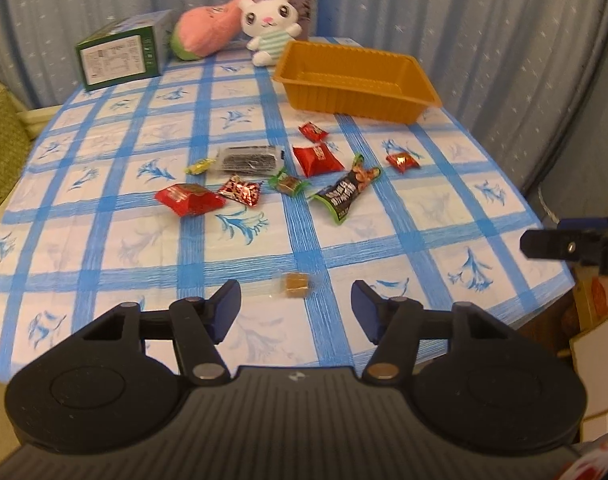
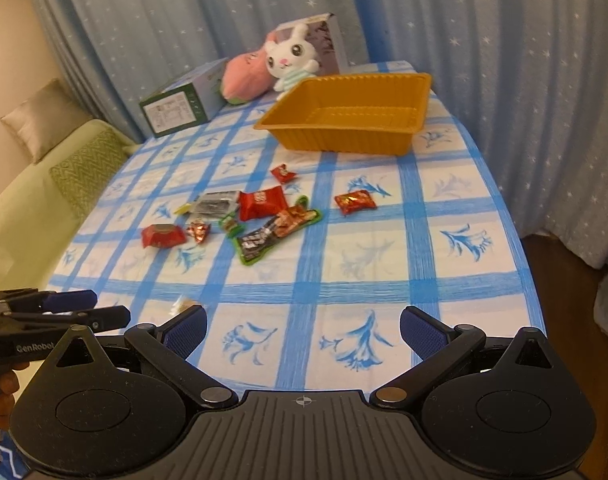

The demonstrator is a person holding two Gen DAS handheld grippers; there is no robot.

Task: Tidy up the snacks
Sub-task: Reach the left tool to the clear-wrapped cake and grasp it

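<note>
Several wrapped snacks lie scattered mid-table: red packets [image 1: 317, 159] [image 2: 261, 201], a black and green nut bar [image 1: 346, 192] [image 2: 278, 230], a dark seaweed pack [image 1: 248, 159], small candies. A clear-wrapped brown caramel [image 1: 295, 282] lies just ahead of my left gripper [image 1: 296, 304], which is open and empty. An empty orange tray [image 1: 418, 80] [image 2: 418, 96] stands at the far right of the table. My right gripper [image 2: 303, 330] is open and empty over the near table edge. The left gripper also shows in the right wrist view [image 2: 104, 308].
A green-white box [image 1: 122, 54], a pink plush [image 1: 206, 30], a white bunny plush [image 1: 270, 20] and a box behind it stand at the table's far end. A sofa with cushions [image 2: 56, 184] is left. Curtains hang behind. The table [image 2: 444, 272] has a blue checked cloth.
</note>
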